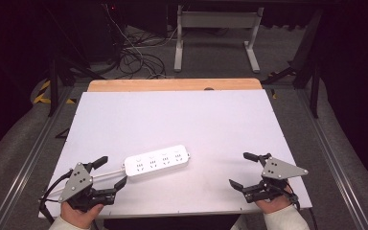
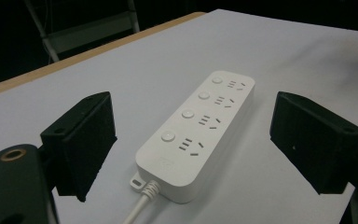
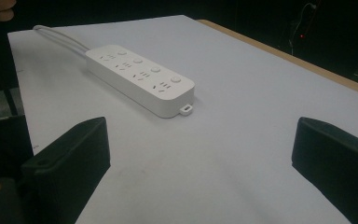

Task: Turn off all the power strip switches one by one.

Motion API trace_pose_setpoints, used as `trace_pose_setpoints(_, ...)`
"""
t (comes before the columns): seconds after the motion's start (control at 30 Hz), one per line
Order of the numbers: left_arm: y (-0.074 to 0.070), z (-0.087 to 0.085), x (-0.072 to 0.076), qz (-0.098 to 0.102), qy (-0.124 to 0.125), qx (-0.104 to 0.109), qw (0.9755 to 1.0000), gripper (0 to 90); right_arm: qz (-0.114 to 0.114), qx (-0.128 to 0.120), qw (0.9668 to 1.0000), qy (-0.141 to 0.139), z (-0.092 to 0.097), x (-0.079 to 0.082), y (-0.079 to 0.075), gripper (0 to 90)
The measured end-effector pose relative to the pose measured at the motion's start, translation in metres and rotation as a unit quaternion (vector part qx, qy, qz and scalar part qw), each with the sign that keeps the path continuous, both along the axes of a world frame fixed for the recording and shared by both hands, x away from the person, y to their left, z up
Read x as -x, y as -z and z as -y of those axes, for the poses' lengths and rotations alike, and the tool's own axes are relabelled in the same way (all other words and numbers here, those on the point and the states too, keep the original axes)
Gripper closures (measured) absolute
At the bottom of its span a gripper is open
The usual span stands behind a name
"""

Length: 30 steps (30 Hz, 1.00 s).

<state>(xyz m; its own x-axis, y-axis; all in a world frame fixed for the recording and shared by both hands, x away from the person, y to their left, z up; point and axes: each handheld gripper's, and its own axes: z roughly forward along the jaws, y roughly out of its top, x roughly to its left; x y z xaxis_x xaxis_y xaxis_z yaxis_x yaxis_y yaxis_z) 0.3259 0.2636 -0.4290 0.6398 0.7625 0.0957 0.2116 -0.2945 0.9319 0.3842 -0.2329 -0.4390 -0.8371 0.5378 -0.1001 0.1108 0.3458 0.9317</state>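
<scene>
A white power strip (image 1: pixel 157 162) with several sockets and round buttons lies flat on the white table (image 1: pixel 182 120), its white cord (image 1: pixel 106 175) running off toward the left. My left gripper (image 1: pixel 113 171) sits at the table's front left, open, jaws aimed at the strip's cord end with nothing between them. In the left gripper view the power strip (image 2: pixel 196 130) lies just ahead between the spread jaws. My right gripper (image 1: pixel 243 169) rests at the front right, open and empty. The right gripper view shows the power strip (image 3: pixel 140 78) farther off.
A wooden edge (image 1: pixel 174 85) borders the table's far side. Beyond it stand a white frame's legs (image 1: pixel 178 48) and a tangle of cables (image 1: pixel 134 57) on the floor. Metal rails (image 1: pixel 33 148) run along both sides of the table.
</scene>
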Motion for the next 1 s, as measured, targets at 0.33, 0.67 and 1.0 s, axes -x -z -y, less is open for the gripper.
trace_pose_setpoints(0.33,-0.002,0.0,0.002,0.009,-0.004,-0.009,0.9999,17.2,0.0,0.004,1.0,-0.003,-0.002,-0.001,0.001,5.2)
trace_pose_setpoints(0.67,-0.008,-0.001,0.004,-0.003,0.01,-0.012,0.9999,30.5,-0.002,0.006,1.0,-0.007,-0.003,-0.001,0.001,5.6)
trace_pose_setpoints(1.0,-0.024,-0.006,-0.003,-0.046,0.005,0.012,0.9989,39.8,-0.003,0.007,0.9999,-0.012,-0.005,-0.001,0.001,5.8)
